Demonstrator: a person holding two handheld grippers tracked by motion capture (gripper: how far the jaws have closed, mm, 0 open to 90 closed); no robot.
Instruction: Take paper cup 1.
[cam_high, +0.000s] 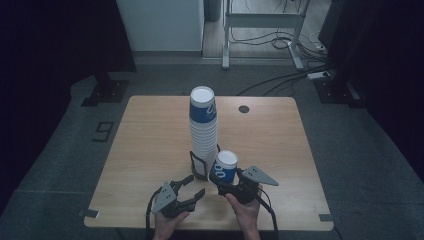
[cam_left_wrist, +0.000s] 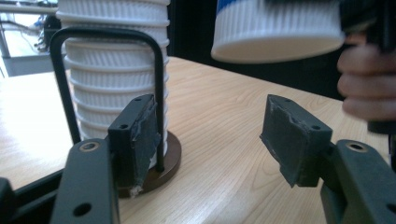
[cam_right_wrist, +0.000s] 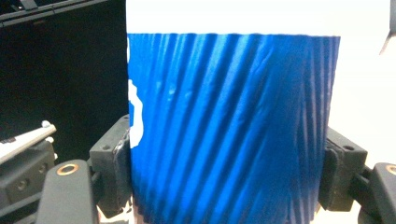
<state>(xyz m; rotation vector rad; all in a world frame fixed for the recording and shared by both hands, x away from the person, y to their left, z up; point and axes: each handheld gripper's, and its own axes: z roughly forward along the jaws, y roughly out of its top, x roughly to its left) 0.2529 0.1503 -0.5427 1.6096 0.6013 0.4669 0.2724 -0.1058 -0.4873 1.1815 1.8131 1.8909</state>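
A tall stack of ribbed paper cups (cam_high: 203, 127), white with a blue top cup, stands in a dark wire holder (cam_left_wrist: 159, 70) on a round base (cam_left_wrist: 170, 154) near the table's middle. My right gripper (cam_high: 225, 180) is shut on a single blue-and-white cup (cam_high: 225, 167), held upright just right of the stack's foot and above the table. In the right gripper view the cup (cam_right_wrist: 229, 121) sits between both pads (cam_right_wrist: 119, 163). My left gripper (cam_high: 195, 186) stands open in front of the holder, nothing between its fingers (cam_left_wrist: 140, 135); the held cup's bottom (cam_left_wrist: 275, 28) hangs above them.
The wooden table (cam_high: 150, 140) has a small round grommet (cam_high: 243, 109) at the back right. Tape marks sit at its front corners (cam_high: 326, 217). Beyond it are a desk frame (cam_high: 260, 30), floor cables and dark curtains.
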